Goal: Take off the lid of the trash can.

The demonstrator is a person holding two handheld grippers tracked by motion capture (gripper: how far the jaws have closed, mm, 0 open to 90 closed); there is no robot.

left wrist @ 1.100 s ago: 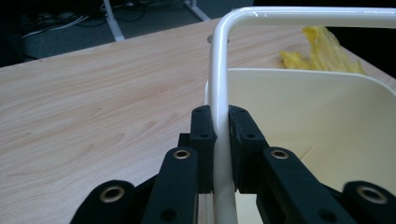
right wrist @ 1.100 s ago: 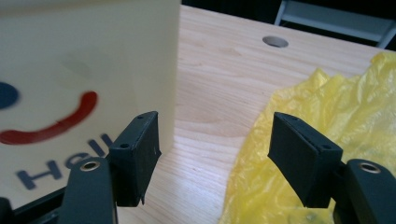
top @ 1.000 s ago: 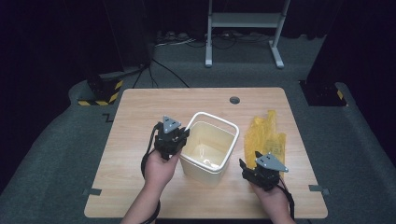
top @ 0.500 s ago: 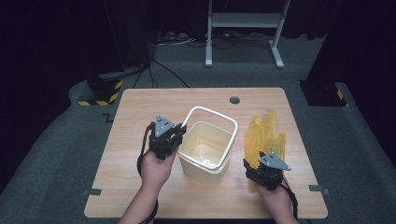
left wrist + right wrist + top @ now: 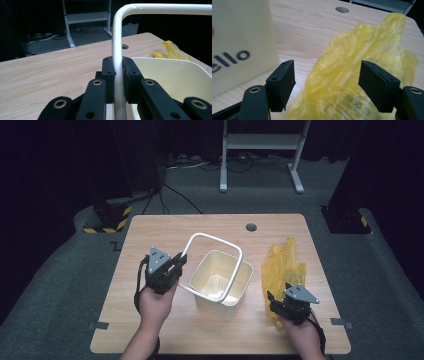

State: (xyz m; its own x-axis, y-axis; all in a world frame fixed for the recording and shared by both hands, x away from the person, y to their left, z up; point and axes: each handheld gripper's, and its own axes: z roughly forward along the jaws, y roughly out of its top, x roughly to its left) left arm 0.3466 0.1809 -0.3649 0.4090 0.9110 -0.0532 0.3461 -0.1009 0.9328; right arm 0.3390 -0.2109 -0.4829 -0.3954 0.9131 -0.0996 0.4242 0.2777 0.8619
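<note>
My left gripper (image 5: 176, 264) pinches the bin's (image 5: 220, 282) thin white handle (image 5: 119, 62); the empty bin looks light and stiff, and stands mid-table. My right gripper's (image 5: 325, 75) jaws, just widening, straddle the limp, slippery yellow bag (image 5: 359, 62) beside it; I'd pinch a bunched fold.

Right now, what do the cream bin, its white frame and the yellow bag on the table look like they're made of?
Cream bin: probably smooth moulded plastic; its thin walls glow slightly translucent.
White frame: a glossy bent tube, maybe coated metal or plastic; hard to tell which.
Yellow bag: thin plastic film, crinkled and see-through, with the wood grain showing faintly through it.
Table: light wood-grain top, possibly laminate.
</note>
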